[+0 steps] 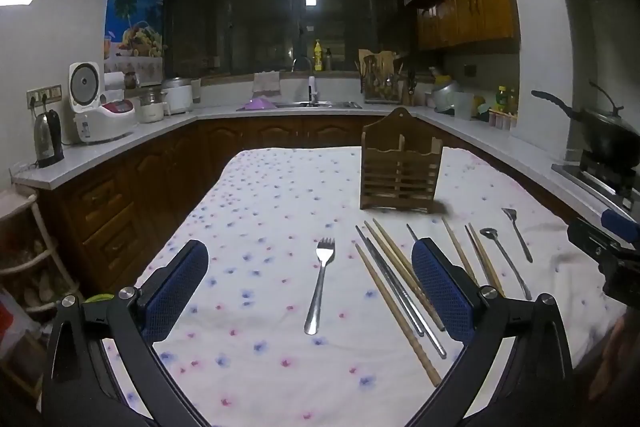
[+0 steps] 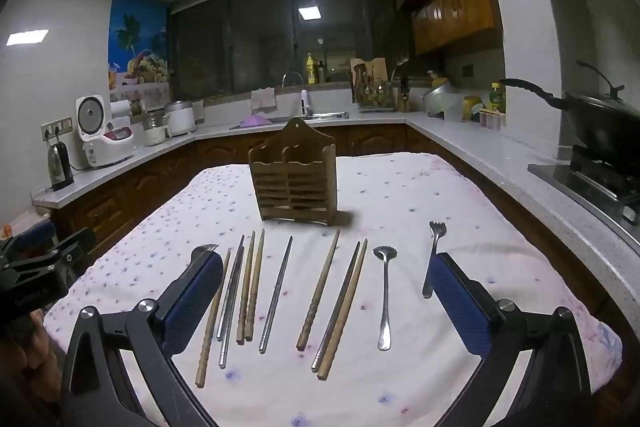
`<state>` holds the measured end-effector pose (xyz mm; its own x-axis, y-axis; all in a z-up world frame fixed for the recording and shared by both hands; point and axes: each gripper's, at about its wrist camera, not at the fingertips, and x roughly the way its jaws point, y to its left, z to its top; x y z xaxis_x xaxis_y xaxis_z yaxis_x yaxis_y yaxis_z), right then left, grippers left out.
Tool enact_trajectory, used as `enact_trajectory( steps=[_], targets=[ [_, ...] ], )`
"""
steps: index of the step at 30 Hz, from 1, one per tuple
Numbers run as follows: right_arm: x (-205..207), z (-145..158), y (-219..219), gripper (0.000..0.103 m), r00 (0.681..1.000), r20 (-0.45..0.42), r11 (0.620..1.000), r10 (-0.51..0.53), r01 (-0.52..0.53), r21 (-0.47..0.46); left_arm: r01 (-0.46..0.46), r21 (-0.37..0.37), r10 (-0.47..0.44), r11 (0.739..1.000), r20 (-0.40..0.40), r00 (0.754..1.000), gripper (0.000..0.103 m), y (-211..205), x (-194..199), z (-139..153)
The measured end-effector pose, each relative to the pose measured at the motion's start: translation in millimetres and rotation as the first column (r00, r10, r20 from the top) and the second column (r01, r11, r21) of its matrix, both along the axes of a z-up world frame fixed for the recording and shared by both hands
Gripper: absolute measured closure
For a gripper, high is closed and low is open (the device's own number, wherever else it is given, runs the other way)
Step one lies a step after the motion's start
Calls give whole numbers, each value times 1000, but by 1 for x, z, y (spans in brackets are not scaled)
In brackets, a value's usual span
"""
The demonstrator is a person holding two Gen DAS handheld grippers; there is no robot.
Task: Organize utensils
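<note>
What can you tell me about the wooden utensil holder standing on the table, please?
The wooden utensil holder looks like brown wood or bamboo, with a slatted front, two side-by-side compartments with scalloped front edges, and a taller arched back panel with a small hanging hole. It stands upright on the flowered tablecloth, beyond the row of chopsticks and cutlery, apart from them. Nothing shows sticking out of either compartment, and neither gripper touches it.

Left gripper [image 1: 308,291]: jaws fully apart, nothing between the pads, tilted slightly downward. Right gripper [image 2: 324,301]: same, jaws wide, nothing gripped, tilted slightly downward. Both are level with each other, side by side, well apart.
</note>
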<state>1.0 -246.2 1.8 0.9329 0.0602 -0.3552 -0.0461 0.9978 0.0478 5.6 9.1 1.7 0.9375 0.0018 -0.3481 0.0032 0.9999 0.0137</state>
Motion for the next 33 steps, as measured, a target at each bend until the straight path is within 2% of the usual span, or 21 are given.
enact_trajectory(
  steps=[33],
  targets=[
    [-8,9,2,0,1000,19,1000,8,-8,2,-6,4,6,1000,21,1000,0,-5,-4,4]
  ],
)
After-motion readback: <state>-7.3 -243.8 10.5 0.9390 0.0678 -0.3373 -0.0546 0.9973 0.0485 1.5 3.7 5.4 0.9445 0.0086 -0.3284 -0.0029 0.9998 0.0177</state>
